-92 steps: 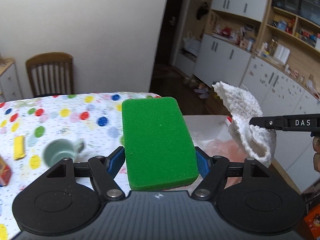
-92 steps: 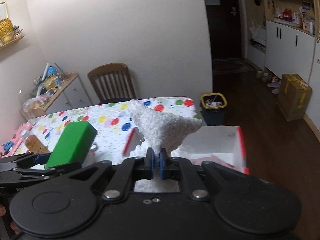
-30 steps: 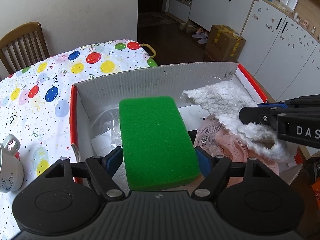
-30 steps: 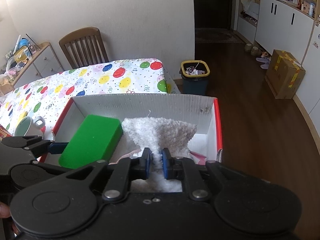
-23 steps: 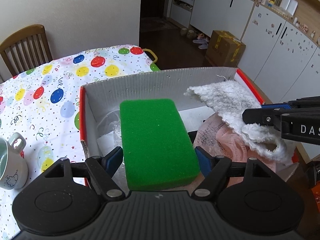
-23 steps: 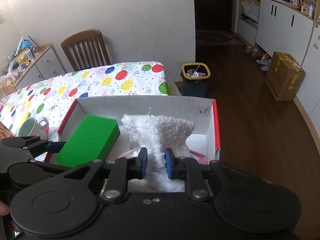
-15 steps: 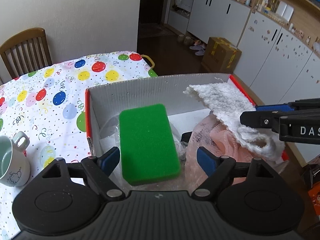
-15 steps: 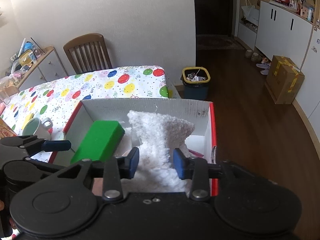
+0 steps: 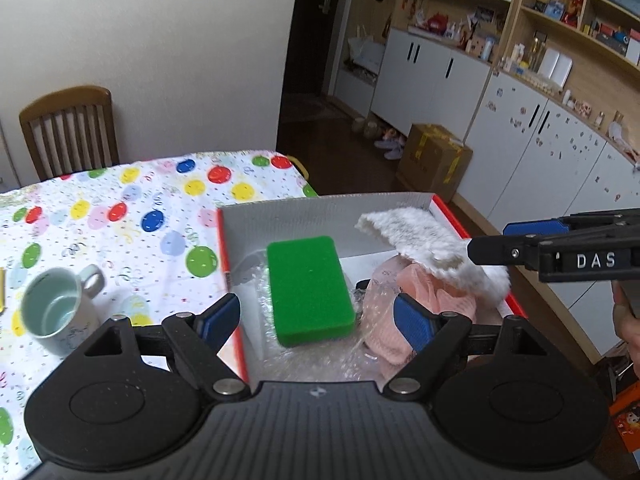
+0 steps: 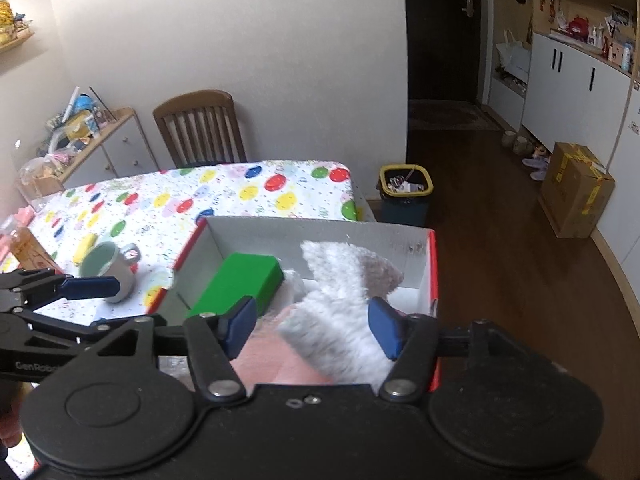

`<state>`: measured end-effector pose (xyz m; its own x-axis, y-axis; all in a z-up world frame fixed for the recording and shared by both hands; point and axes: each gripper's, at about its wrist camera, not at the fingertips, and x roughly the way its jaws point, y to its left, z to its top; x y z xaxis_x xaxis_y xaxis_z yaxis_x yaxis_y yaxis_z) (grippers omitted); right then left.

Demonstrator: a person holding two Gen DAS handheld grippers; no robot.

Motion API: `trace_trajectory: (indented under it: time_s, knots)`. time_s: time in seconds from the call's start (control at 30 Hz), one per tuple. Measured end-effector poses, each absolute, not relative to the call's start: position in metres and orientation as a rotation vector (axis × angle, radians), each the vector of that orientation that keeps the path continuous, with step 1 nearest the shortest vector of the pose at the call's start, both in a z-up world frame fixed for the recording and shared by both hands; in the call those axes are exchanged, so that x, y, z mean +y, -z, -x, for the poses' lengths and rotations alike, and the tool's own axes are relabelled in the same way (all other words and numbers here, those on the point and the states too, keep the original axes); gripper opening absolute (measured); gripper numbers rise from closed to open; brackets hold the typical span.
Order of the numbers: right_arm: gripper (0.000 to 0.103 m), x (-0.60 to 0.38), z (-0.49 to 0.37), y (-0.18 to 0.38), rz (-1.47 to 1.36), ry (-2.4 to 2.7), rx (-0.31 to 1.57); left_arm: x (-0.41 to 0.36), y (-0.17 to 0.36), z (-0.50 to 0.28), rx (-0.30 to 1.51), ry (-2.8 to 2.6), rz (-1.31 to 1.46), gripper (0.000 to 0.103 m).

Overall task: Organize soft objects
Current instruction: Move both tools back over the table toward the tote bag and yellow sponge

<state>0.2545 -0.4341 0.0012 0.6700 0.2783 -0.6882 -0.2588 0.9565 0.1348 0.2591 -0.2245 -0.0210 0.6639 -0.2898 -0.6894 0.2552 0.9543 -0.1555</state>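
Green sponge (image 9: 310, 290) and fluffy white cloth (image 10: 344, 300) both lie in the open box (image 9: 320, 210) at the table's right end — left gripper (image 9: 316, 318) and right gripper (image 10: 312, 326) spread wide, holding nothing — so placing looks done, with only withdrawal left

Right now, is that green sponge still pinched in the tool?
No: the green sponge lies in the box, and the left tool stands open, both pads clear of it.

A pale green mug (image 9: 56, 311) stands on the balloon-print tablecloth (image 9: 132, 216), a wooden chair (image 10: 200, 128) behind it.
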Motion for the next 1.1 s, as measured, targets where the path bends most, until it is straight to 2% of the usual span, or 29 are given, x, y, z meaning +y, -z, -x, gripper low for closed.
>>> trace_trajectory:
  time_s: [0.07,0.13,0.33,0.43,0.83,0.93,1.1]
  knots:
    - [0.065,-0.428,-0.249,-0.007,-0.018,-0.317,0.765,-0.216,0.016,-0.249,0.771,0.304,0.05,0.084]
    - [0.074,-0.421,-0.243,-0.014,-0.01,-0.336,0.751,-0.207,0.011,-0.239,0.759,0.292,0.054,0.084]
    - [0.085,-0.392,-0.229,-0.031,-0.003,-0.419,0.726,-0.172,0.0,-0.215,0.724,0.249,0.09,0.085]
    - [0.091,-0.37,-0.222,-0.039,0.004,-0.471,0.707,-0.151,-0.004,-0.203,0.709,0.229,0.112,0.09]
    - [0.098,-0.251,-0.213,-0.054,0.032,-0.646,0.683,-0.047,-0.009,-0.166,0.673,0.132,0.192,0.094]
    - [0.098,-0.218,-0.214,-0.053,0.042,-0.669,0.691,-0.019,-0.007,-0.158,0.667,0.101,0.184,0.103]
    - [0.098,-0.166,-0.219,-0.05,0.063,-0.69,0.699,0.03,-0.002,-0.148,0.654,0.058,0.192,0.103]
